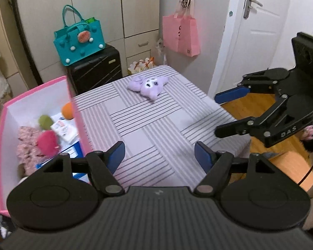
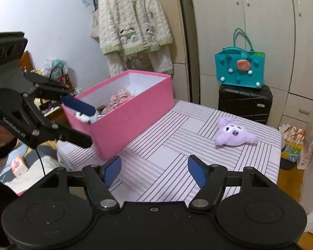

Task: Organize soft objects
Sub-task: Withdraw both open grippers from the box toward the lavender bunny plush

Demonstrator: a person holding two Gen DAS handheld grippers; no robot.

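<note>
Striped cloth-covered tabletop [image 1: 156, 129] is seen filling the middle of both wrist views, grey and white stripe blocks.

Cream wardrobe [image 1: 106, 10] is seen behind it; white door [image 1: 258, 31] at 2 o'clock in the left wrist view. A cream knit cardigan [image 2: 133, 20] is hung at 12 o'clock in the right wrist view.

Pink box [image 1: 76, 112] is set on the tabletop's edge, at 9 o'clock in the left wrist view and 11 o'clock in the right wrist view, lid off, white inside. Inside it: pink floral fabric [image 1: 27, 148], a red plush ball [image 1: 47, 142], a green plush ball [image 1: 45, 121], an orange plush ball [image 1: 67, 110], plus paper packets.

Black suitcase [image 1: 96, 68] is stood beyond the tabletop, with a teal felt handbag [image 1: 79, 39] on top. Pink tote bag [image 1: 181, 33] is hung on the wall at 1 o'clock in the left wrist view.

Purple plush toy [image 1: 149, 86] is laid flat on the tabletop near the far edge, at 12 o'clock in the left wrist view and 2 o'clock in the right wrist view, well apart from the pink box and from both grippers.

Left gripper [image 1: 159, 157] is held released above the near tabletop, nothing between the blue pads. Right gripper [image 2: 154, 169] likewise released, nothing gripped, over the tabletop just beside the pink box's near corner.
</note>
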